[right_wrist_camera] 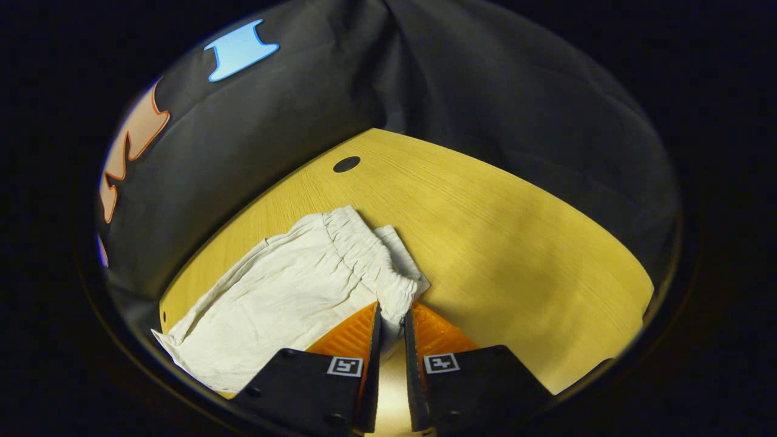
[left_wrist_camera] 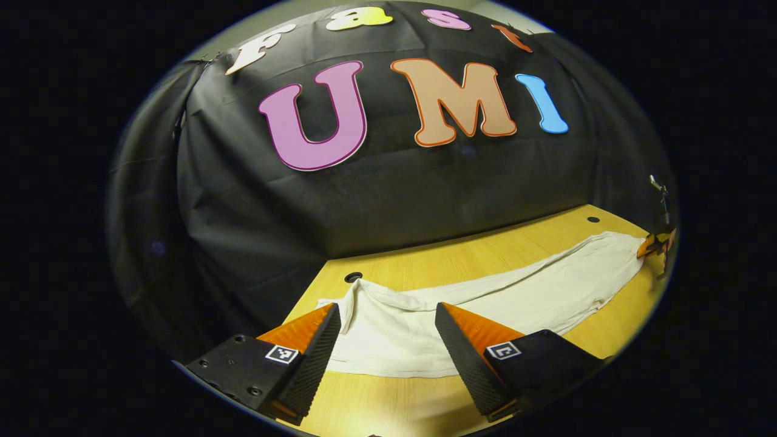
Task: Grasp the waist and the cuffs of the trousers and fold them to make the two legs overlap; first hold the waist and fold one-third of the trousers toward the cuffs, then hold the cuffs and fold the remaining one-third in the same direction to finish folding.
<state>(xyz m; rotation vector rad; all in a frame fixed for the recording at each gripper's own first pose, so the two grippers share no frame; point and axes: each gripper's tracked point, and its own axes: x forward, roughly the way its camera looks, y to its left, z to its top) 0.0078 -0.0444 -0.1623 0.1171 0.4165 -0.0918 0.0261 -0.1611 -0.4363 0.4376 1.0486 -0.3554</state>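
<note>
Left gripper view: at the left edge you see black booth cloth, then the pale yellow wood-grain table (left_wrist_camera: 425,267) with a dark round hole (left_wrist_camera: 353,277) near its back edge. Your left gripper (left_wrist_camera: 386,318) sits low over the near end of the off-white crinkled cotton trousers (left_wrist_camera: 485,297); its jaws stand wide apart, the cloth lying flat between and beneath them, neither finger pressing on it. The left finger's tip is just beside a raised fold at the trousers' corner. From there the trousers stretch rightward across the table as one long band. At the far right end, the other gripper (left_wrist_camera: 655,244) meets the cloth's edge; it is too small there to tell how it holds. Right gripper view: the trousers (right_wrist_camera: 285,297) lie left of centre, the leg running off to the lower left. The gathered elastic waist (right_wrist_camera: 364,255) runs diagonally toward you. Your right gripper (right_wrist_camera: 391,318) has its jaws drawn nearly together, pinching the near corner of that waist. Right of it is bare table (right_wrist_camera: 516,243), with a dark round hole (right_wrist_camera: 346,164) near the back.
</note>
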